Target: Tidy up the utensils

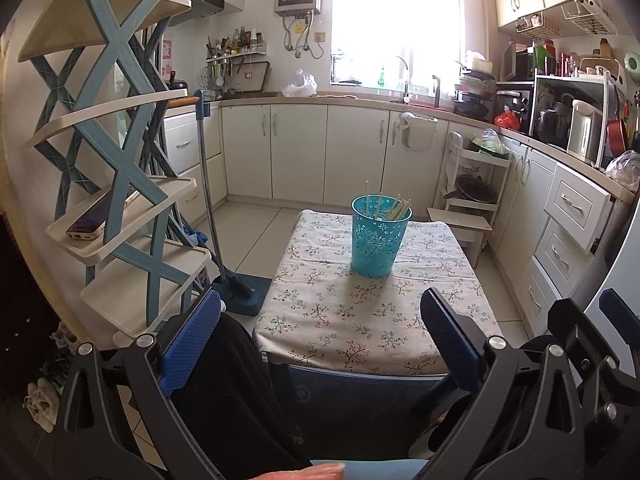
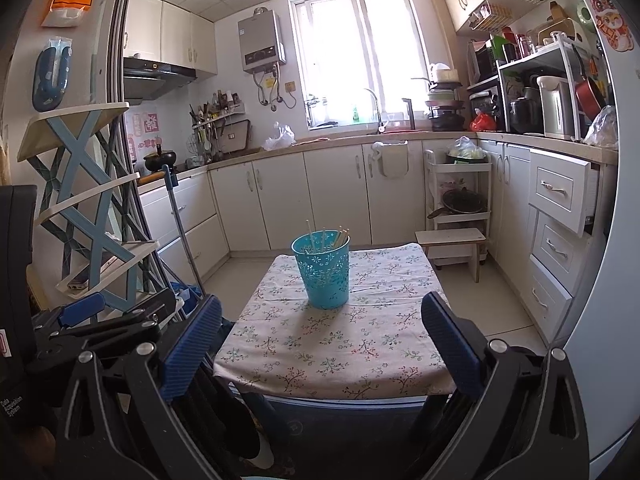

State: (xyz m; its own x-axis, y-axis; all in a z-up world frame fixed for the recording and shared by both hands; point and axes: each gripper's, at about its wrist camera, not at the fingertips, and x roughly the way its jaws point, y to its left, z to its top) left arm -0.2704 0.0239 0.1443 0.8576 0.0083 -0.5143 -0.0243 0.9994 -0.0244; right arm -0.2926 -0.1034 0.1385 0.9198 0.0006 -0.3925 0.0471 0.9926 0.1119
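Left wrist view, from left to right: a blue-and-cream shelf rack [image 1: 116,152] with a phone [image 1: 94,220] on one tier, a mop [image 1: 224,240] standing on the floor, then a small table with a floral cloth [image 1: 360,320]. Toward its far end stands an upright teal holder [image 1: 380,236] with pale chopsticks [image 1: 400,208] standing inside. The left gripper [image 1: 320,336] hangs near the table's near edge, fingers spread wide, empty. Right wrist view shows the right gripper [image 2: 320,344] likewise spread and empty, with the holder [image 2: 323,272] well beyond it.
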